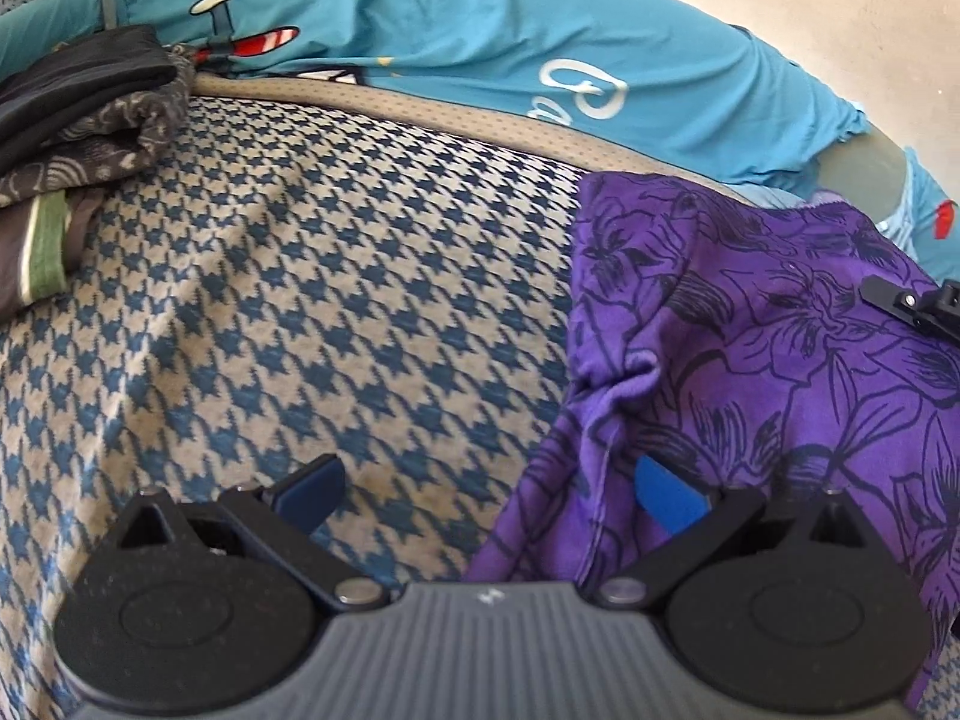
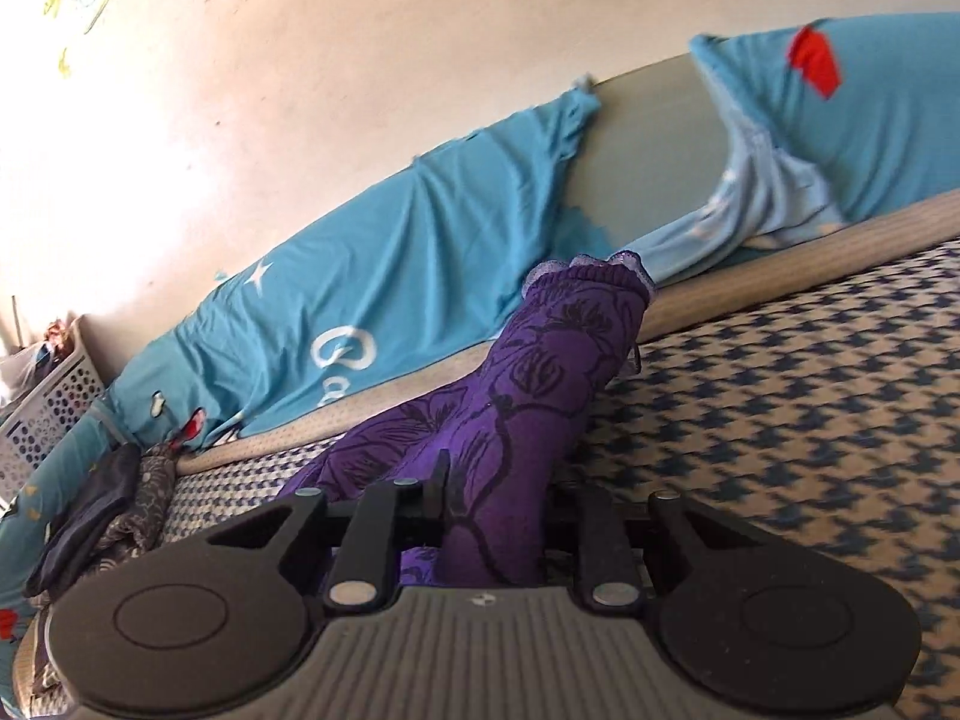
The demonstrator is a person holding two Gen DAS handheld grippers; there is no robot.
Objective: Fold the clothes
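A purple garment with black flower outlines (image 1: 780, 324) lies on the houndstooth bed cover (image 1: 288, 324), bunched at the right of the left wrist view. My left gripper (image 1: 489, 495) is open just above the cover; its right blue pad (image 1: 669, 495) touches the garment's edge, its left pad (image 1: 312, 492) is over bare cover. My right gripper (image 2: 495, 507) is shut on the purple garment (image 2: 540, 372), whose frilled cuff points toward the wall. Part of the right gripper (image 1: 918, 300) shows at the right edge of the left wrist view.
Folded dark clothes (image 1: 84, 120) are stacked at the far left of the bed. A teal printed sheet (image 1: 480, 42) covers the bolster along the pale wall (image 2: 300, 90). A white perforated basket (image 2: 48, 420) stands at the far left corner.
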